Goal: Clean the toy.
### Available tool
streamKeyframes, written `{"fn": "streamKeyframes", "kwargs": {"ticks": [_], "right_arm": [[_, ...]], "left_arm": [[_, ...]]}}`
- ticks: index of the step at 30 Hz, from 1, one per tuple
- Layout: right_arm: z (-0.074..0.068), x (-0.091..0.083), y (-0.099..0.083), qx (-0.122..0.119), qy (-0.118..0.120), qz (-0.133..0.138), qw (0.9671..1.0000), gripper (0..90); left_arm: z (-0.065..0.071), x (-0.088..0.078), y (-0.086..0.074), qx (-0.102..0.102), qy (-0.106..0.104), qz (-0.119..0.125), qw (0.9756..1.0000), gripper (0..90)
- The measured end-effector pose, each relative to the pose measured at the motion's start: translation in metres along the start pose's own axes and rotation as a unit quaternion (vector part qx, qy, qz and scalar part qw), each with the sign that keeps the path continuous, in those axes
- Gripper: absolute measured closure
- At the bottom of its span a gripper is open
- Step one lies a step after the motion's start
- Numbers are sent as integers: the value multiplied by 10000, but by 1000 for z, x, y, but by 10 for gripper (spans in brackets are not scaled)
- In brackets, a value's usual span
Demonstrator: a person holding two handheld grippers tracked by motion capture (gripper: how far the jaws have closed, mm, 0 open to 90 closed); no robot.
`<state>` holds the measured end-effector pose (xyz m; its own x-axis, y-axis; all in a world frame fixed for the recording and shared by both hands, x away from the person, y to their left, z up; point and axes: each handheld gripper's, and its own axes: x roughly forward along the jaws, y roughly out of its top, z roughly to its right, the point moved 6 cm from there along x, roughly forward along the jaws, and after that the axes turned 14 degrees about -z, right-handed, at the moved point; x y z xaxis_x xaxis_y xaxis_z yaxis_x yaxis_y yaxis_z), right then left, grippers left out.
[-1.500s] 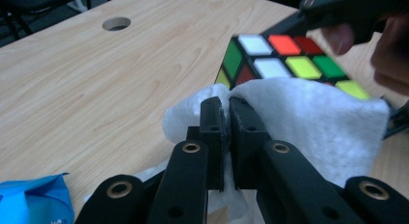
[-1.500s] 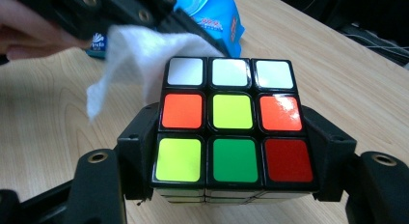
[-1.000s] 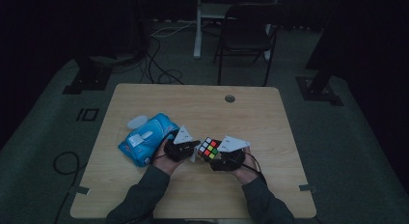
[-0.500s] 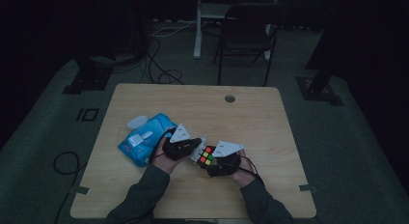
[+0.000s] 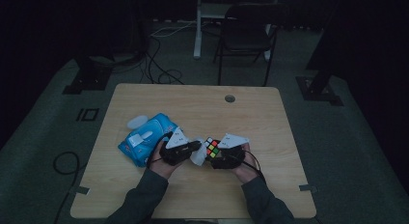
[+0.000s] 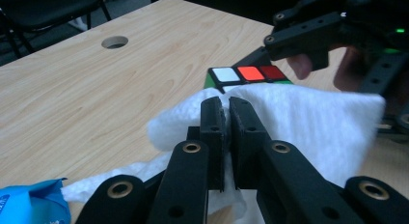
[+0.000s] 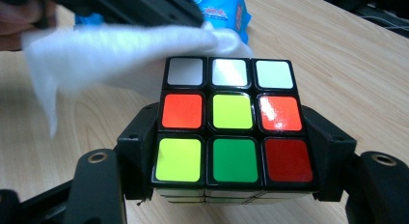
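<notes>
**White wipe and colour cube, both held above the near half of a wooden table**

Wood-grain table, light in tone, with a round cable hole near its far edge. Items lie or are held toward the near edge, left of centre and at centre.

Item 1: puzzle cube, black body with coloured stickers. The right gripper view shows its upper face: three white squares on the far row, then orange, yellow-green, orange, then yellow-green, green, red. The right gripper has its two jaws clamped against opposite sides of the cube, one at the left side and one at the right. In the high view the cube sits between the two hands, above the table's near half.

Item 2: white wipe, soft and crumpled. The left gripper has its jaws drawn together on a fold of it, pinching the cloth. The wipe drapes against the cube's side facing the left gripper; whether it presses firmly cannot be told.

Item 3: blue wipes packet, flat on the table just beyond the left hand, toward the left edge, its white lid flap raised.
</notes>
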<state>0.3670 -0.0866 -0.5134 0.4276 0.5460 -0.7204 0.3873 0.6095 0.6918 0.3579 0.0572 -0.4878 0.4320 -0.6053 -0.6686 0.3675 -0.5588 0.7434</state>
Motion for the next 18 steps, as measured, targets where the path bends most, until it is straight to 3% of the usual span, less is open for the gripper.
{"fn": "streamKeyframes", "kwargs": {"ticks": [10, 13, 18], "right_arm": [[5, 2, 0, 202, -96, -52, 9997, 340], [7, 0, 2, 360, -17, 27, 9993, 340], [9, -1, 1, 405, -56, -24, 9992, 340]], "left_arm": [[7, 4, -7, 50, -56, -75, 9999, 860], [12, 11, -10, 199, 39, -262, 9995, 860], [13, 16, -12, 197, 81, -296, 9993, 860]]}}
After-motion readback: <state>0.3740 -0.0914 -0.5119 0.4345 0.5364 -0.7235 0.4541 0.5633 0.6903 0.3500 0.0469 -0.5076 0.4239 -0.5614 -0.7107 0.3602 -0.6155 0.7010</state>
